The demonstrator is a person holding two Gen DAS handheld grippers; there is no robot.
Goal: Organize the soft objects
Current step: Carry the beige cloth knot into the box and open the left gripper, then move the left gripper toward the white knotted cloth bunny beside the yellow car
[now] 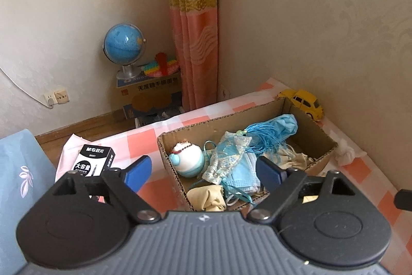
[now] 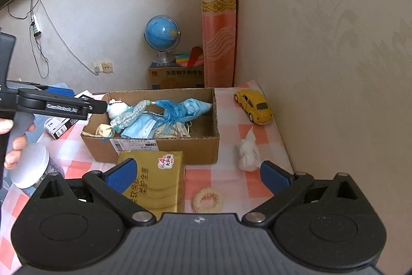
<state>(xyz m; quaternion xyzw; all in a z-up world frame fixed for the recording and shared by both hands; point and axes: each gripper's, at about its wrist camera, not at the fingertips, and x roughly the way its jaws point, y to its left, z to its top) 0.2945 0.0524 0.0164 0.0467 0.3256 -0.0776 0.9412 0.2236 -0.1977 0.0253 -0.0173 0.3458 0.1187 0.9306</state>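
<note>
A cardboard box on the checked cloth holds soft things: blue face masks, a blue tasselled pouch, a round white and blue toy and beige cloth. My left gripper is open and empty, just above the box's near end; it also shows in the right wrist view. My right gripper is open and empty, above a yellow tissue pack. A cream hair scrunchie and a white crumpled cloth lie on the cloth.
A yellow toy car stands by the wall at the right. A black and white pen box and a white-lidded jar are at the left. A globe on cartons stands on the floor beyond.
</note>
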